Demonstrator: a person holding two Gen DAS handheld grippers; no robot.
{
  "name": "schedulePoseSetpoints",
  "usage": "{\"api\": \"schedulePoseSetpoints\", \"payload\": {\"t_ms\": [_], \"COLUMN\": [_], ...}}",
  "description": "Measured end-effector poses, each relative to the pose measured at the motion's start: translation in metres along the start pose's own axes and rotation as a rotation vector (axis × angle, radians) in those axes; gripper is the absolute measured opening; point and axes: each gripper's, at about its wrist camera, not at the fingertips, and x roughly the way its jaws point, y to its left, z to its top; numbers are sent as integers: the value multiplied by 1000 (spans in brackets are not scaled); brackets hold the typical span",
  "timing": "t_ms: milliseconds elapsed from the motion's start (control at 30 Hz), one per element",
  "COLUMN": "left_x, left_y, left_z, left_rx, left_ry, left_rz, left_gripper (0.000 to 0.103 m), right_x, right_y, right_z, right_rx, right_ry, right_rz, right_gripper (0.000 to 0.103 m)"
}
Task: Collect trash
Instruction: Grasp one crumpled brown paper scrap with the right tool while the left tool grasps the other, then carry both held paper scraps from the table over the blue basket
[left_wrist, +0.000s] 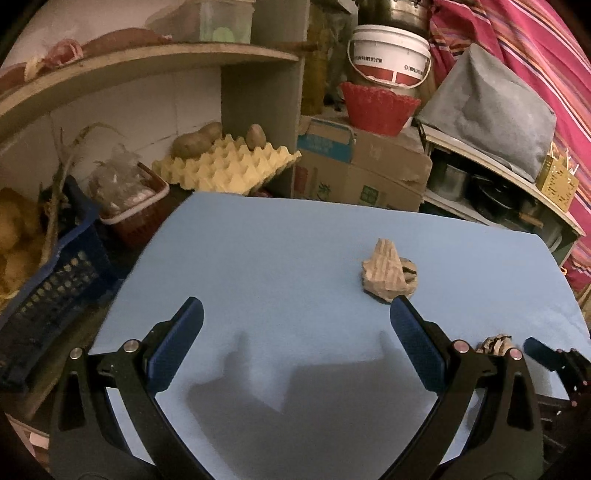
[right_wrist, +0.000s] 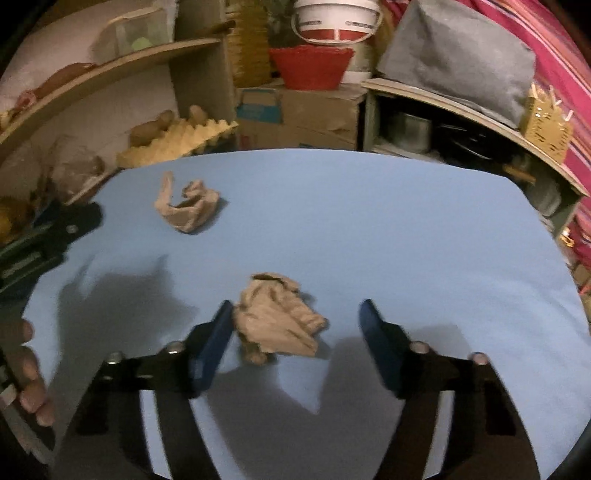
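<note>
Two crumpled brown paper wads lie on the blue tabletop (right_wrist: 388, 221). In the right wrist view the near wad (right_wrist: 277, 321) sits between the jaws of my right gripper (right_wrist: 297, 306). The left pad (right_wrist: 214, 343) is at the wad's edge and the right pad (right_wrist: 380, 343) stands clear of it. The far wad (right_wrist: 186, 205) lies to the upper left. In the left wrist view that far wad (left_wrist: 388, 275) rests just beyond the right fingertip (left_wrist: 413, 332) of my left gripper (left_wrist: 297, 306), which is wide open and holds nothing. The near wad (left_wrist: 496, 345) peeks out at the right.
Behind the table stand a yellow egg tray (left_wrist: 229, 166) with potatoes, cardboard boxes (left_wrist: 358, 166), a red basket (left_wrist: 376, 107) and a white bucket (left_wrist: 389, 55). A blue crate (left_wrist: 55, 288) and a red basket (left_wrist: 136, 206) sit to the left. A hand (right_wrist: 26, 369) shows at the left edge.
</note>
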Motion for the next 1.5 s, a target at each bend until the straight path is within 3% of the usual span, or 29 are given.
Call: {"api": "schedulePoseSetpoints", "payload": {"t_ms": [67, 167, 300, 367, 500, 667, 767, 833, 967, 1200, 1333, 1500], "left_x": [5, 11, 21, 28, 44, 73, 77, 84, 89, 47, 5, -34], "left_y": [-5, -17, -33, -43, -66, -81, -86, -89, -95, -94, -105, -127], "left_z": [1, 3, 4, 8, 17, 24, 27, 28, 25, 10, -14, -41], "left_rx": [-3, 0, 15, 34, 86, 118, 130, 145, 158, 79, 87, 95], "left_ry": [8, 27, 39, 45, 49, 117, 109, 136, 165, 130, 80, 39], "left_rz": [-14, -64, -65, -65, -50, -43, -40, -49, -45, -86, -60, -93], "left_gripper": [98, 98, 98, 98, 98, 98, 96, 79, 59, 54, 54, 55], "right_x": [-3, -5, -7, -11, -20, -27, -27, -30, -36, -51, -63, -79], "right_y": [-2, -11, -29, -38, -67, -103, -119, -128, -143, -157, -161, -163], "right_z": [0, 0, 3, 4, 9, 13, 14, 13, 13, 6, 0, -12], "right_rx": [-10, -17, 2, 7, 49, 85, 98, 106, 119, 109, 111, 91], "right_ry": [1, 9, 15, 10, -7, -21, -19, -21, -35, -49, -60, -70], "right_rz": [34, 43, 58, 42, 18, -26, -40, -42, -42, -64, -69, -89], "right_gripper": [40, 39, 38, 33, 34, 34, 34, 34, 34, 34, 34, 34]}}
